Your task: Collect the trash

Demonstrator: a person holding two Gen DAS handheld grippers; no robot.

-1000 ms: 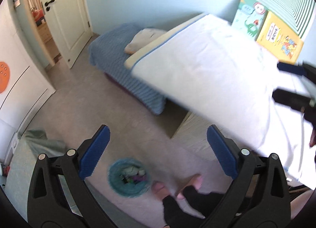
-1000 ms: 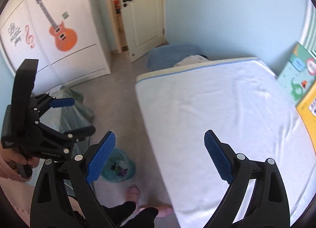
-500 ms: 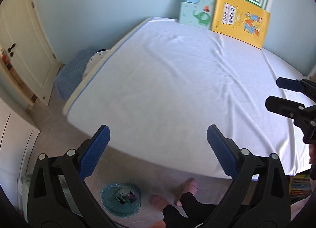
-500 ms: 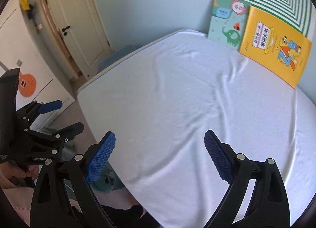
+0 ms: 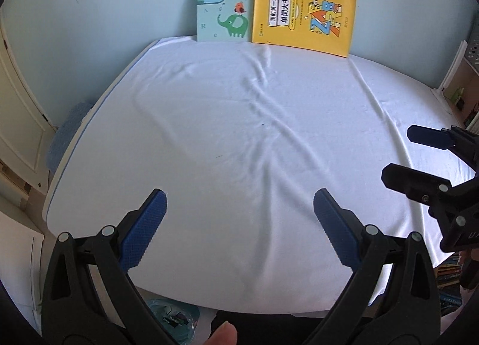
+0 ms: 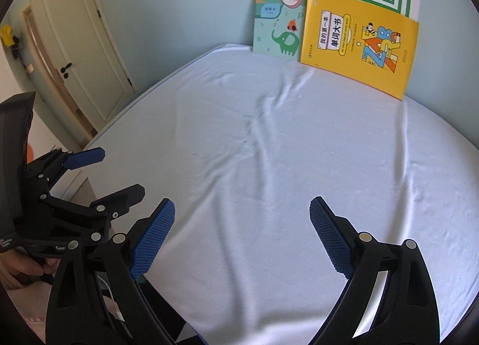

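A teal trash bin (image 5: 175, 318) with scraps inside stands on the floor below the bed's near edge, partly hidden by my left gripper's arm. My left gripper (image 5: 239, 198) hangs open over the white sheet (image 5: 239, 135) with nothing between its fingers. It also shows at the left of the right wrist view as the left gripper (image 6: 119, 171), held by a hand (image 6: 24, 270). My right gripper (image 6: 242, 206) is open above the sheet (image 6: 284, 150), holding nothing. From the left wrist view the right gripper (image 5: 401, 153) is at the right edge.
A green book (image 5: 223, 5) and a yellow book (image 5: 302, 13) lean on the wall at the head of the bed. A white door (image 6: 77, 54) stands far left. A blue cushion (image 5: 64, 138) lies left of the bed. A shelf (image 5: 461, 87) is at right.
Both cameras swung up from the floor and bin to face the bed and books. The bin slid to the bottom edge of the left wrist view. Both grippers stayed open.
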